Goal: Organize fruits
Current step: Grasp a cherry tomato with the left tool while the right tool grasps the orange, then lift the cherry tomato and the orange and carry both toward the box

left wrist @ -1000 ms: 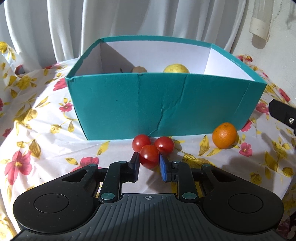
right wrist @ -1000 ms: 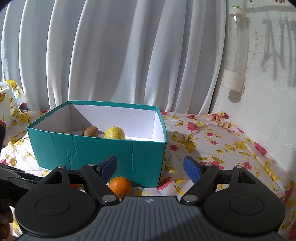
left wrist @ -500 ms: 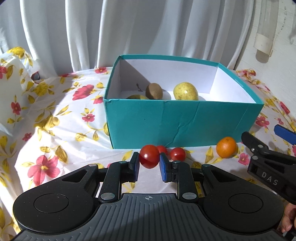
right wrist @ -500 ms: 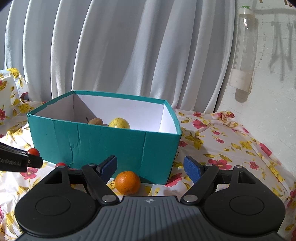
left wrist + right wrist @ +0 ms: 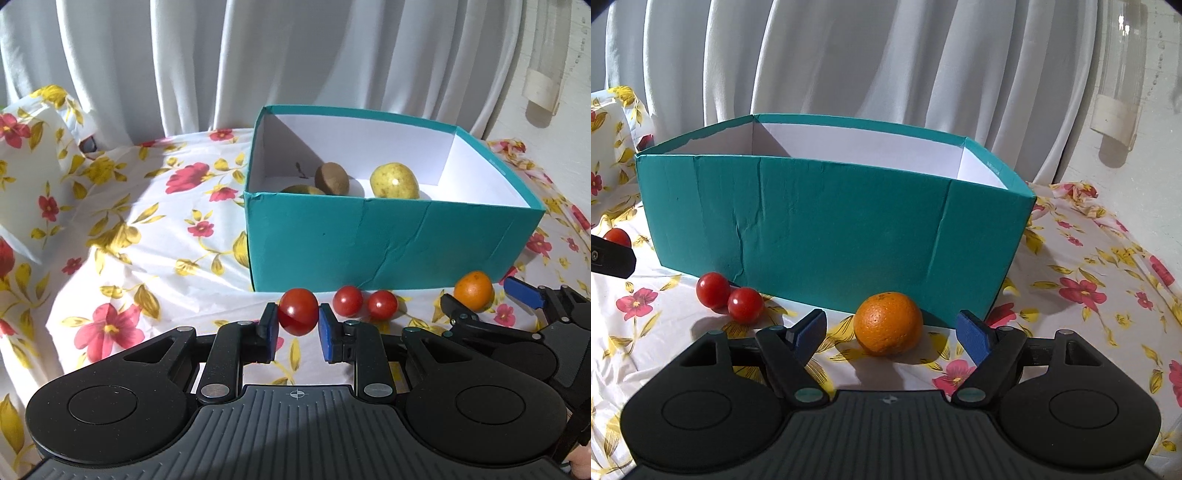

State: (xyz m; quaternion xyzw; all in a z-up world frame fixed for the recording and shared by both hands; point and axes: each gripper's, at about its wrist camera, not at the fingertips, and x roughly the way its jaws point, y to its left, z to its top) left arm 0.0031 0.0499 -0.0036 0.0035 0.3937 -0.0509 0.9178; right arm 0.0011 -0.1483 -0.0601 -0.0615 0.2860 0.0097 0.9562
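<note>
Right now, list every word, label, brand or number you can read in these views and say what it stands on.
No text here can be read.
Teal box: a tiny pale print on its right rim, seen in both wrist views, too small to read.
Left gripper and right gripper: only a small centre mark on each body, no words.
Tomato and orange: no labels.

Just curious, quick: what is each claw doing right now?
Left claw: closed on a cherry tomato.
Right claw: open, empty, around the orange.
</note>
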